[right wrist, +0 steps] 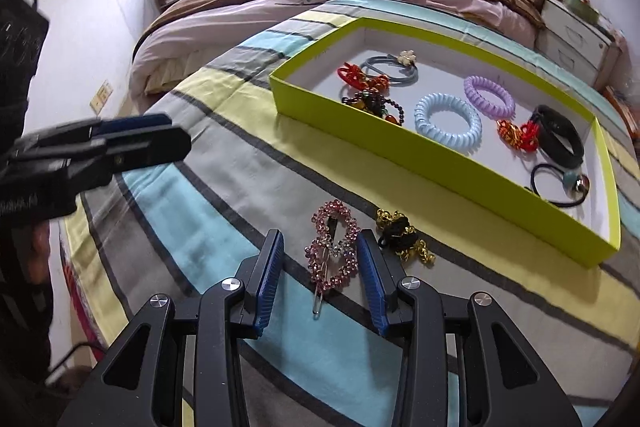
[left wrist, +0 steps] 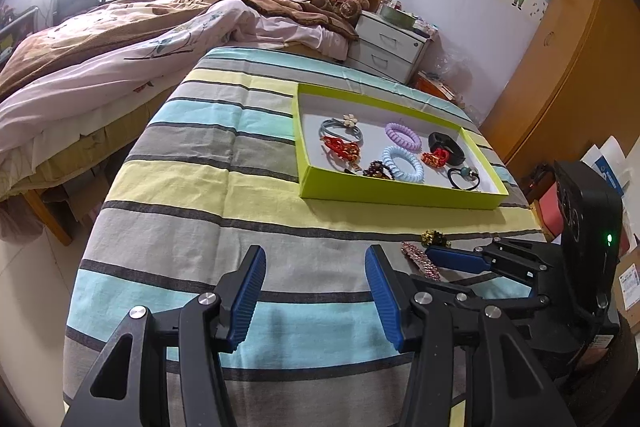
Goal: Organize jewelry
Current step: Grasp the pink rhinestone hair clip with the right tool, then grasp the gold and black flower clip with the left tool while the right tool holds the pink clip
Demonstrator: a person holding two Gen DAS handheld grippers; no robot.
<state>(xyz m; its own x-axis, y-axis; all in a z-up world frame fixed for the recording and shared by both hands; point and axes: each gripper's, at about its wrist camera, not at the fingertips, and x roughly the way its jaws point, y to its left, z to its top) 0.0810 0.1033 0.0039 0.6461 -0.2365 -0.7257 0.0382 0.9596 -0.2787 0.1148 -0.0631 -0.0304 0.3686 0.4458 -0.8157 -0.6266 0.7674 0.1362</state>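
Note:
A pink rhinestone hair clip (right wrist: 334, 249) lies on the striped cloth between the open fingers of my right gripper (right wrist: 320, 251), which straddles it without closing. A gold and black hair tie (right wrist: 402, 235) lies just right of it. The lime-green tray (right wrist: 400, 143) beyond holds several hair ties and bracelets, among them a blue coil (right wrist: 448, 125) and a purple coil (right wrist: 490, 97). In the left wrist view my left gripper (left wrist: 314, 267) is open and empty above the cloth; the clip (left wrist: 420, 261), the gold tie (left wrist: 434, 238) and the tray (left wrist: 396, 193) show there too.
The striped cloth (left wrist: 200, 211) covers a table with its edge at the left. A bed with pink and brown bedding (left wrist: 120, 47) lies beyond, a white drawer unit (left wrist: 390, 47) at the back and a wooden wardrobe (left wrist: 560, 67) at the right.

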